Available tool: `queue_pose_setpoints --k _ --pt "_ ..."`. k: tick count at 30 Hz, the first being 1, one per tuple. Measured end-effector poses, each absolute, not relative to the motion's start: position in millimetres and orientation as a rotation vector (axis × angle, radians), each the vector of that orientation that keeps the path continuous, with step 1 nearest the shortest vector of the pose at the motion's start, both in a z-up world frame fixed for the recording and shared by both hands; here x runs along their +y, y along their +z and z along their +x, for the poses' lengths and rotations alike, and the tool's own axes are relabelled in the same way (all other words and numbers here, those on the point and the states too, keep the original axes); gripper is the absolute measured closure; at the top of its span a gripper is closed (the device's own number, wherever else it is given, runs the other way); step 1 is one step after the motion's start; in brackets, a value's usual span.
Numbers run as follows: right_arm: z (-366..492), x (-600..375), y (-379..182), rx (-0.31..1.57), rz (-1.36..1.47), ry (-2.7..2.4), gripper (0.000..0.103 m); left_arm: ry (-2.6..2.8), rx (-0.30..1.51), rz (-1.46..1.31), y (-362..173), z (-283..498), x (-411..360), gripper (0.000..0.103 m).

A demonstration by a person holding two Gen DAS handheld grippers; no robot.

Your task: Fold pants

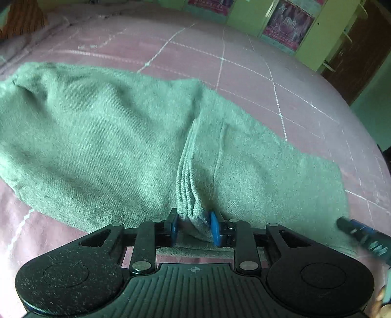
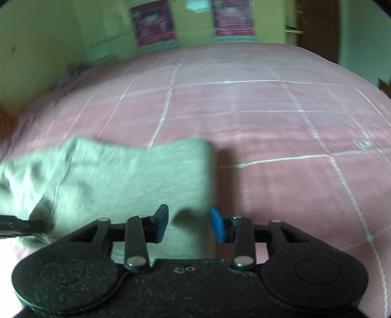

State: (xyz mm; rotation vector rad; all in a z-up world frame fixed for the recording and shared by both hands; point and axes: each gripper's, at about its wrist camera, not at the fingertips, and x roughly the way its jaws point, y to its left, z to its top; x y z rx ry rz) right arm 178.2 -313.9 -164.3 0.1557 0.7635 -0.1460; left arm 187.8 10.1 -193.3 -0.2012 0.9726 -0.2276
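Grey-green pants (image 1: pixel 102 137) lie folded on a pink bed cover. My left gripper (image 1: pixel 194 226) is shut on a bunched, layered fold of the pants at their near edge. In the right wrist view the pants (image 2: pixel 127 176) lie at the left and centre, blurred. My right gripper (image 2: pixel 189 223) is open and empty, just above the right end of the pants; nothing is between its blue pads (image 2: pixel 217 225). The right gripper's tip also shows in the left wrist view (image 1: pixel 361 232) at the lower right. The left gripper's tip shows at the left edge of the right wrist view (image 2: pixel 22 226).
The pink quilted bed cover (image 2: pixel 281 137) with white grid lines spreads to the far side and right. Green cupboards with pink posters (image 1: pixel 288 24) stand behind the bed. A brown door (image 1: pixel 361 49) is at the far right. An orange cloth (image 1: pixel 22 19) lies at the far left corner.
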Motion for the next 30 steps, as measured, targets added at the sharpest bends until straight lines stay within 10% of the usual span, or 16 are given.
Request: queue_pose_setpoints --k 30 --pt "255.5 -289.9 -178.5 0.873 -0.020 -0.126 0.061 -0.194 0.836 0.123 -186.1 233.5 -74.3 0.074"
